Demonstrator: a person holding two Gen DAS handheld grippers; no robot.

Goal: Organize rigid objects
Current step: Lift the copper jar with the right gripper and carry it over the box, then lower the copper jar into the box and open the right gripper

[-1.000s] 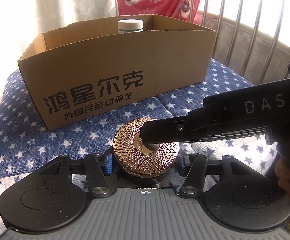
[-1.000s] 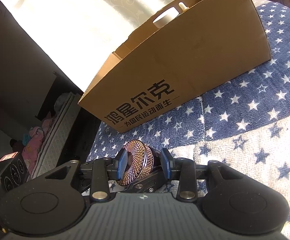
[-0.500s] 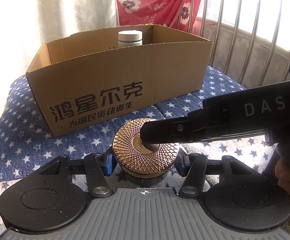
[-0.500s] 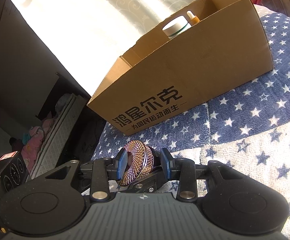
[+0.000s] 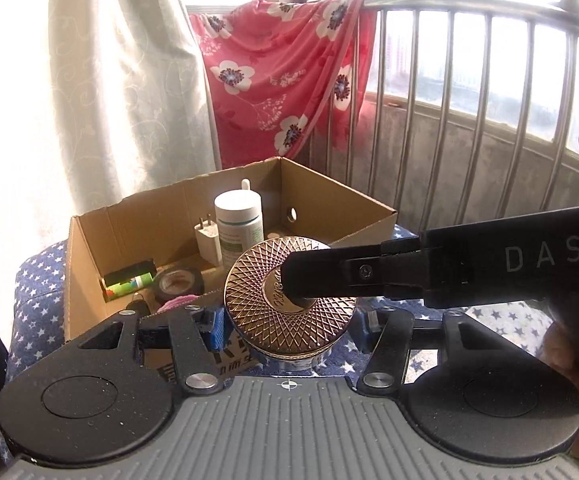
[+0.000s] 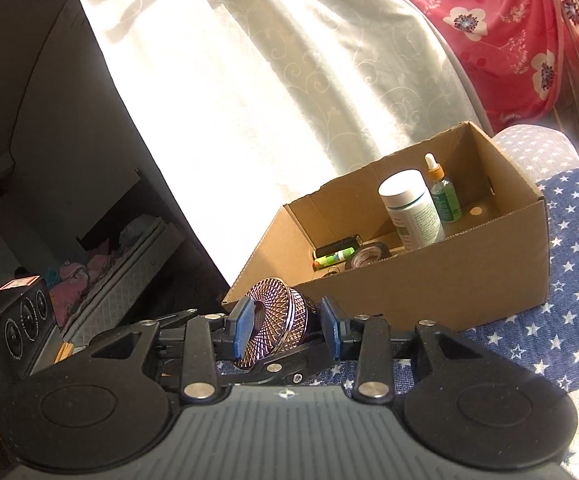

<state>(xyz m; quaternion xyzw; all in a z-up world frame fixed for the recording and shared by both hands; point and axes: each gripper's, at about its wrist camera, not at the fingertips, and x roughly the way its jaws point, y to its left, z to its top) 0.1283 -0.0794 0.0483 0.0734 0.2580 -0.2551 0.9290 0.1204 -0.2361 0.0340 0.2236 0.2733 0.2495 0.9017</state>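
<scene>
Both tongs (image 5: 289, 322) (image 6: 285, 330) pinching 1 gold jar (image 5: 289, 300); cardboard box (image 5: 89, 272) wall just behind, bottles inside.

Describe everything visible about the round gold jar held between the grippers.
The round gold jar has a metallic lid embossed with a diamond lattice and a smooth centre disc with script. It is clamped two ways: left gripper on its sides, right gripper across top and bottom. It hangs above the star-patterned cloth, before the cardboard box.
</scene>
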